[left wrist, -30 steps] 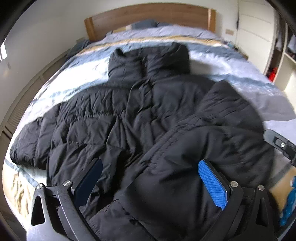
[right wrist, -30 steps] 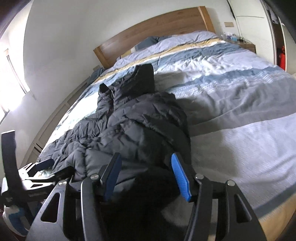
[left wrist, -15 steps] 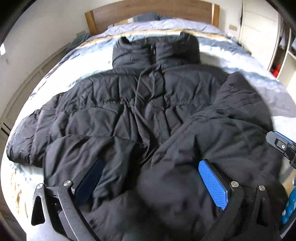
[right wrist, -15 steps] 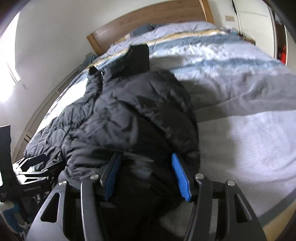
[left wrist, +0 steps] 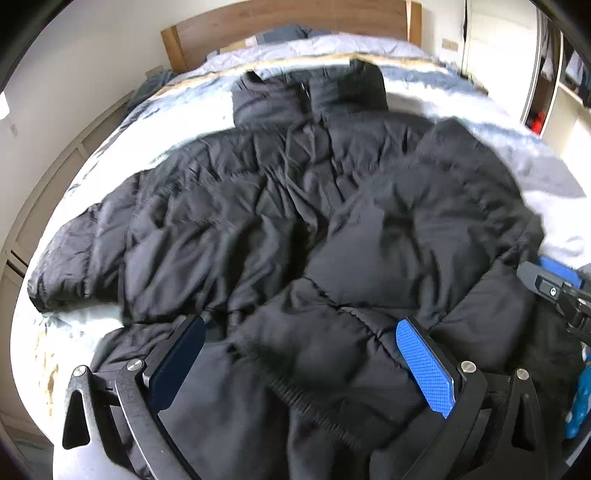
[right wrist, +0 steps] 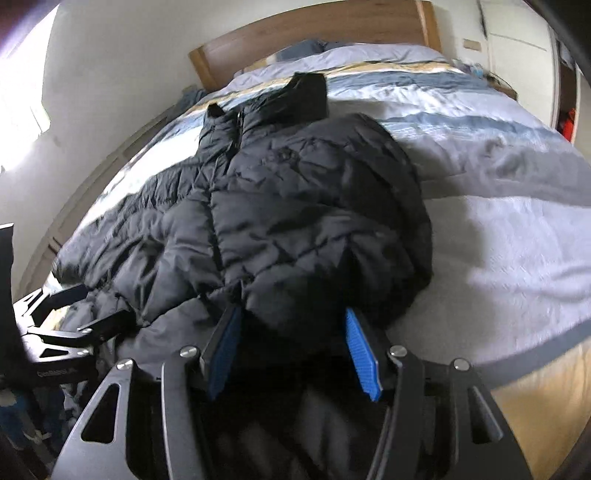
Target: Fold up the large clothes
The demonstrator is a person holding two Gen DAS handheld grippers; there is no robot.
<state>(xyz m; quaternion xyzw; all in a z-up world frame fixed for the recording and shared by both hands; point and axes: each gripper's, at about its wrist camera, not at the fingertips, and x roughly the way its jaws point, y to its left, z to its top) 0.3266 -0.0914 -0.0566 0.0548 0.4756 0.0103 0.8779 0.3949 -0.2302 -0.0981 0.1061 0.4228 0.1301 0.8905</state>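
Note:
A large black puffer jacket (left wrist: 280, 206) lies front up on the bed, collar toward the headboard; its right sleeve is folded across the body and its left sleeve stretches out to the left. My left gripper (left wrist: 301, 332) is open, its jaws wide apart over the hem, with fabric bulging between them. My right gripper (right wrist: 291, 321) is open too, low at the jacket (right wrist: 295, 206) hem on the right side, with fabric between its jaws. The left gripper also shows in the right wrist view (right wrist: 77, 317), and the right gripper in the left wrist view (left wrist: 554, 288).
The bed (right wrist: 498, 206) has a striped blue, grey and tan cover and a wooden headboard (left wrist: 295, 22). A wardrobe (left wrist: 554, 74) stands at the right, a wall with low panels (left wrist: 55, 177) at the left. The bed's near edge (right wrist: 535, 398) lies below the right gripper.
Both grippers have moved forward and down over the jacket's hem. The hem fabric now bunches between the jaws of each. The jacket looks shifted a little toward the headboard.

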